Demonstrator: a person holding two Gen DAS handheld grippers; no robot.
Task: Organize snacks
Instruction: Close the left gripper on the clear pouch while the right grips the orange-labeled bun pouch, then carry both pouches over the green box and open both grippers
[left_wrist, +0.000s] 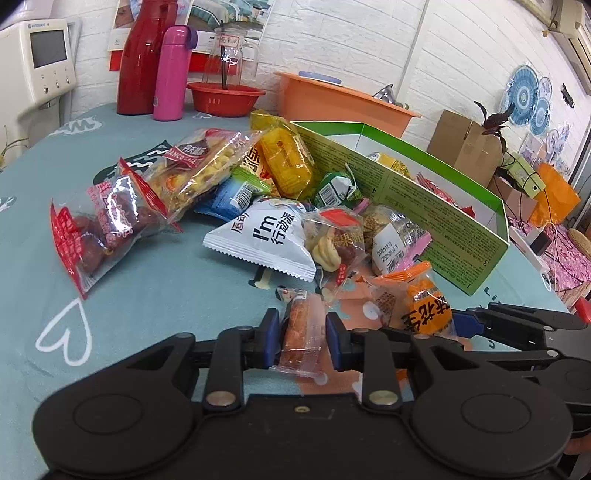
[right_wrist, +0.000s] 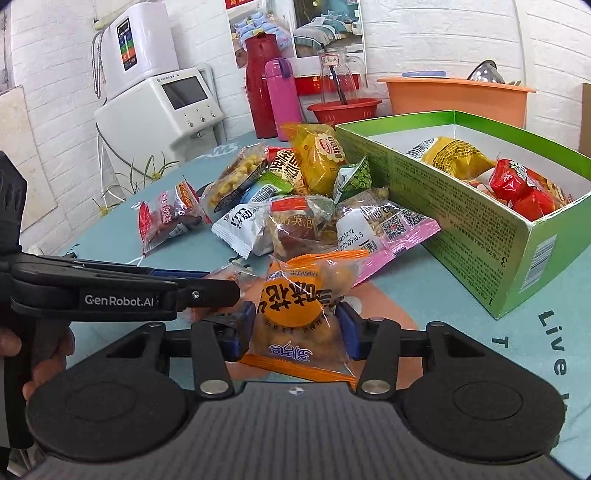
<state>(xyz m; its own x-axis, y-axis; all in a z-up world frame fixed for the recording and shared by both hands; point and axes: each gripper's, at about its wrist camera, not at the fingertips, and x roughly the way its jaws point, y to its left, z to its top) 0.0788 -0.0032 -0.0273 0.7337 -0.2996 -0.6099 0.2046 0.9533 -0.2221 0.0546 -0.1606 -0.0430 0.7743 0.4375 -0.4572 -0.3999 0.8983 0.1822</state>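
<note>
A small clear packet of brown snack (left_wrist: 300, 325) lies on the teal tablecloth between the blue pads of my left gripper (left_wrist: 303, 338). The pads stand at the wrapper's edges without squeezing it. My right gripper (right_wrist: 295, 330) has its pads against both sides of an orange-labelled packet (right_wrist: 291, 295), also seen as the orange packet (left_wrist: 424, 306) in the left wrist view. A pile of several snack packets (left_wrist: 258, 192) lies beyond. The green box (right_wrist: 461, 229) to the right holds a yellow bag (right_wrist: 454, 155) and red bags (right_wrist: 524, 184).
At the table's back stand a red thermos (left_wrist: 142, 59), a pink bottle (left_wrist: 173, 74), a red basin (left_wrist: 225, 98), a glass jar (left_wrist: 227, 55) and an orange tub (left_wrist: 343, 105). A white machine (right_wrist: 162, 107) stands off the table's left. A hand (right_wrist: 40, 365) holds the left gripper's handle.
</note>
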